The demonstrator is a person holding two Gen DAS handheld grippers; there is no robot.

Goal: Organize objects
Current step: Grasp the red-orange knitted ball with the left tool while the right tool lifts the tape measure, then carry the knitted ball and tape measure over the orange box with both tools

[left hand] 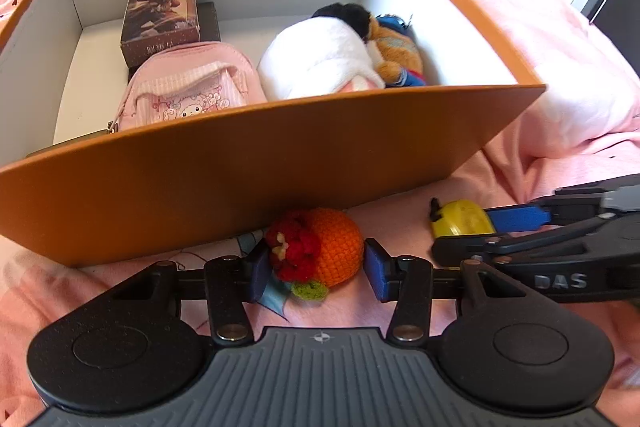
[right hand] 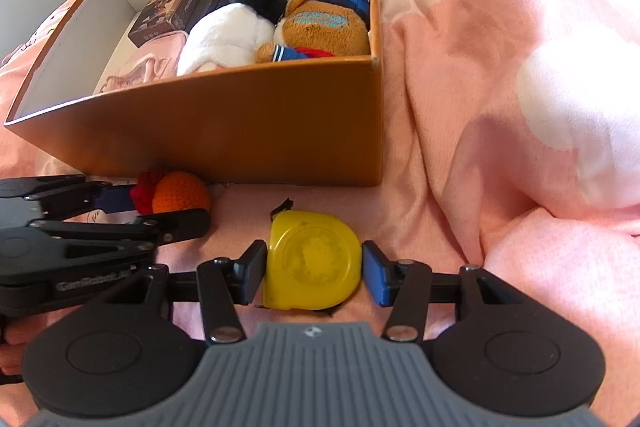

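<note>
A crocheted orange toy [left hand: 320, 247] is bracketed by the left gripper [left hand: 316, 269], its pads touching or almost touching both sides; a firm grip cannot be confirmed. A yellow tape measure [right hand: 314, 259] is clamped in the right gripper [right hand: 314, 273]. Both lie on the pink bedspread [right hand: 500, 107] against the orange box's [left hand: 256, 163] near wall, presumably for lifting inside beside the plush toys [left hand: 320, 59].

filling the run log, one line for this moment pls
left gripper: around crochet orange | right gripper: shut on yellow tape measure | orange box: holds plush toys
</note>
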